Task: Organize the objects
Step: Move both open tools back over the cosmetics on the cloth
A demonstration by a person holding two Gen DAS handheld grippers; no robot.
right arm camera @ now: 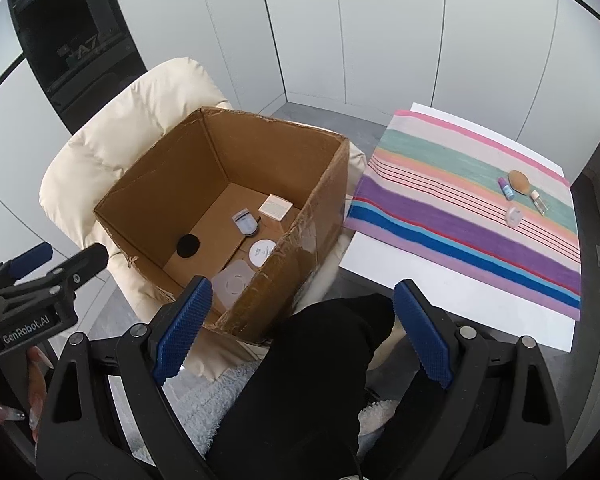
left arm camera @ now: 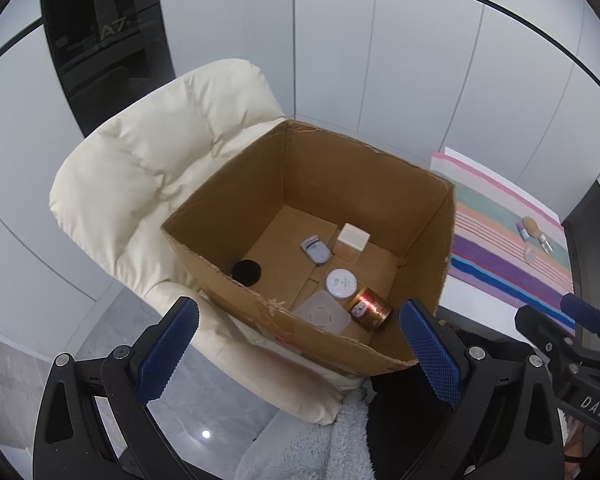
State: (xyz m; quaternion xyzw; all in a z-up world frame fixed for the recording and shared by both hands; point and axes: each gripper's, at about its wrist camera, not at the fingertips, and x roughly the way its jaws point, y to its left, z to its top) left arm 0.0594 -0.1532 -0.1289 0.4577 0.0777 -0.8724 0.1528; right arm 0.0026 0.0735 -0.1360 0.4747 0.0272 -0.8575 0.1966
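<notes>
Box (left arm camera: 236, 208) holds six items; four on striped cloth (right arm camera: 460, 216); both grippers wide open, empty.

1. Pale grey wall panels (left arm camera: 420, 60) with thin vertical seams enclose the room.
2. A dark glass panel (left arm camera: 100, 40) stands at the left.
3. A cream padded armchair (left arm camera: 140, 168) sits on the grey floor (right arm camera: 320, 114).
4. A white counter (right arm camera: 380, 264) carries a striped cloth (right arm camera: 460, 200).
</notes>
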